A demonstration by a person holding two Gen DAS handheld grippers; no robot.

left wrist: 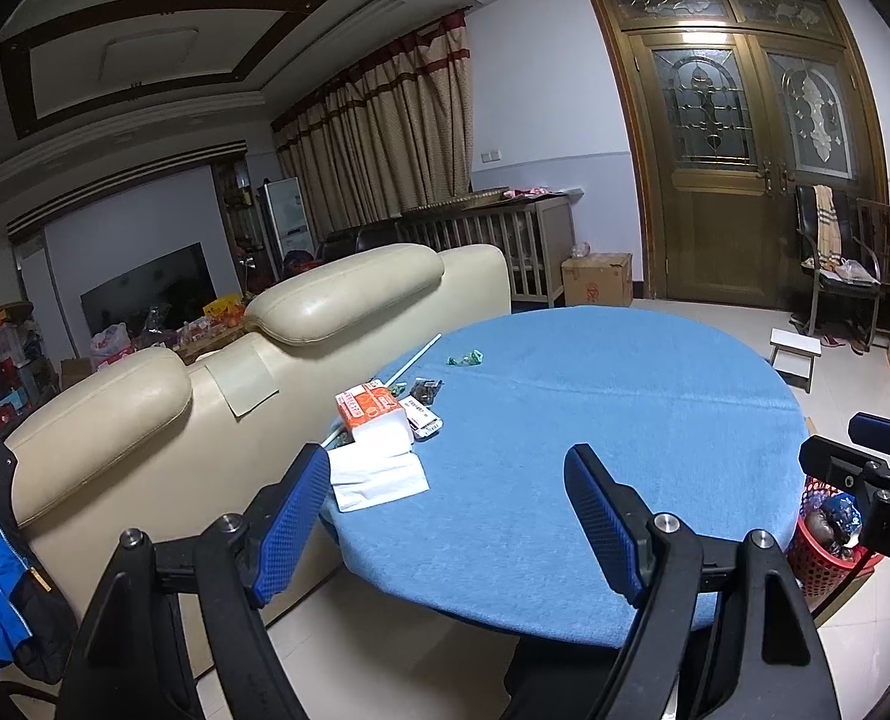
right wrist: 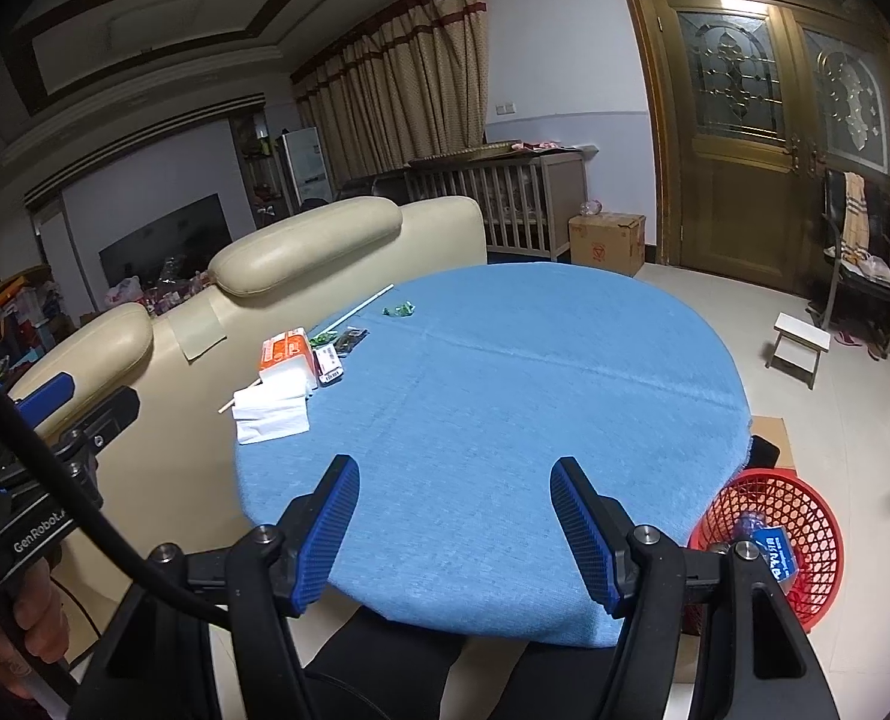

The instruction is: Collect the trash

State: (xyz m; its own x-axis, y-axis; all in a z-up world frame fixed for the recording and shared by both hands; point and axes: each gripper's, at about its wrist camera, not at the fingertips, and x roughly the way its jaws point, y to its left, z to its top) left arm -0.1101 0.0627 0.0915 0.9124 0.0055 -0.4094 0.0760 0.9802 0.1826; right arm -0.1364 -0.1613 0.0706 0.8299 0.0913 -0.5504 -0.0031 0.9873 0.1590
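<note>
Up front in the left wrist view, the left gripper [left wrist: 448,516] hovers level over the near edge of the blue surface [left wrist: 595,420], jaws spread wide, holding nothing. Tissue pack [left wrist: 368,405] and wrappers [left wrist: 466,358] lie along the left edge.

Likewise in the right wrist view, the right gripper [right wrist: 454,525] hangs wide apart and unloaded above the near edge; the red basket [right wrist: 805,534] stands on the floor beside the right edge.

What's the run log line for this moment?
left gripper: open, empty | right gripper: open, empty | green wrapper: on table | red basket: floor
</note>
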